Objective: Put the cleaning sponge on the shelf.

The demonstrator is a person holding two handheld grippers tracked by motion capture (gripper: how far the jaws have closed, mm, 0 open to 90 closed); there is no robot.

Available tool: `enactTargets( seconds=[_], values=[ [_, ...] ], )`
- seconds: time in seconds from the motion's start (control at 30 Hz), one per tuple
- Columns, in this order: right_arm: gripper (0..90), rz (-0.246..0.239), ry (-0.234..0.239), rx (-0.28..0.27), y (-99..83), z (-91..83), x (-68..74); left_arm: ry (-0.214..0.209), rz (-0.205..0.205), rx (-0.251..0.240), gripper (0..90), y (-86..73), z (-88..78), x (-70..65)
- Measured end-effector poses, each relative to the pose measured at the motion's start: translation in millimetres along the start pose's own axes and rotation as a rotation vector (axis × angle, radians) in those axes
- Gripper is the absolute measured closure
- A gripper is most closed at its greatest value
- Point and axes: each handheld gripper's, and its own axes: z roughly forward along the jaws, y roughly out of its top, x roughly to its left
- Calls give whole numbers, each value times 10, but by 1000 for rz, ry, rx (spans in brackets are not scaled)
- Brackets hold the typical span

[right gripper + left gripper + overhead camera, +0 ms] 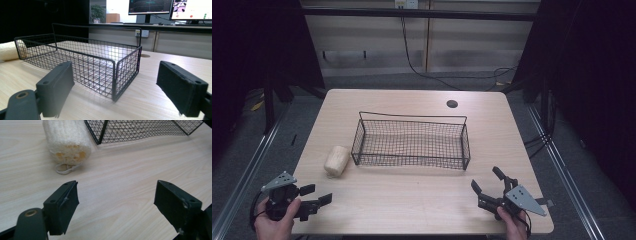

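A wire basket (412, 142) stands mid-worktop (422, 200), empty. A loofah (336, 160) lies just beside its left end. The left gripper (318, 195) sits at the near left corner, jaws apart; the right gripper (487, 181) at the near right corner, jaws apart.

Desk (412, 200): pale wood-grain laminate, smooth, faint sheen. Basket (412, 142): black-coated wire mesh, matt. Loofah sponge (66, 138): cream, coarse fibrous weave, cord loop. Tongs' pads (181, 86): black, matt, slightly grainy.
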Motion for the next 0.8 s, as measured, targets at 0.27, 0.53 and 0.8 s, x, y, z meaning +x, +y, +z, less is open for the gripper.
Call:
enactTargets(
  seconds=[0.27, 0.53, 0.8],
  values=[
    [135, 2, -7, -2, -1, -3, 4, 15, -59, 49, 170, -25, 52, 89],
    [135, 3, -8, -5, -2, -2, -2, 16, -99, 35, 170, -15, 49, 130],
    [134, 1, -13, -6, -2, -4, 0, 71, -113, 53, 180, 94, 70, 71]
  ],
)
